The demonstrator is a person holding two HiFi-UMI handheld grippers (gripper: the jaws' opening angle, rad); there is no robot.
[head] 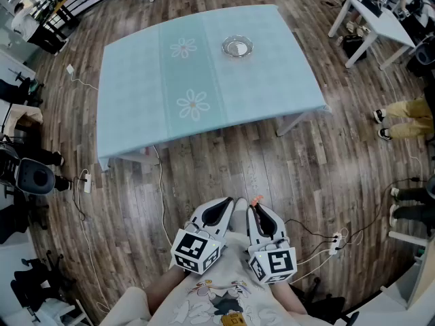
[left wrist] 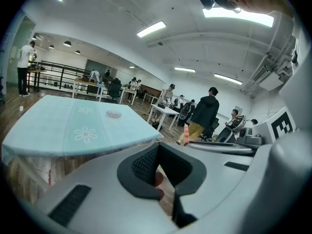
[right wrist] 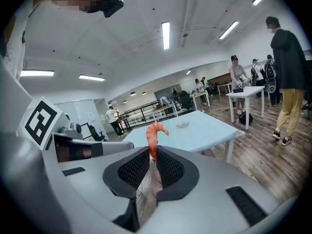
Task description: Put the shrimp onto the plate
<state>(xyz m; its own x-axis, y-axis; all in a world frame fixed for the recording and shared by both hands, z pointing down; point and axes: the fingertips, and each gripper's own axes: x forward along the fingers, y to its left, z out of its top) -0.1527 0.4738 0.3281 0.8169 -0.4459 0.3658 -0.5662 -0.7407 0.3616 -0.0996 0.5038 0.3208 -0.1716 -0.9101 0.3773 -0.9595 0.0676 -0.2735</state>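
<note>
A small glass plate (head: 236, 46) sits on the far side of the table with the light blue cloth (head: 136, 107). I hold both grippers close to my body, well short of the table. My right gripper (head: 257, 206) is shut on an orange shrimp (right wrist: 154, 134), which sticks up from between its pads; its tip (head: 256, 200) shows in the head view. In the right gripper view the plate (right wrist: 183, 125) lies far ahead, past the shrimp. Beside the right one, my left gripper (head: 224, 206) is shut, with nothing between its pads (left wrist: 146, 162). The left gripper view also catches the shrimp (left wrist: 185, 135) and the plate (left wrist: 113, 114).
Wooden floor (head: 224, 161) lies between me and the table's near edge. Cables (head: 162, 195) and a power strip (head: 86, 182) lie on it. A white table (head: 377, 20) stands at the right. People (left wrist: 204, 113) stand past the table's right side.
</note>
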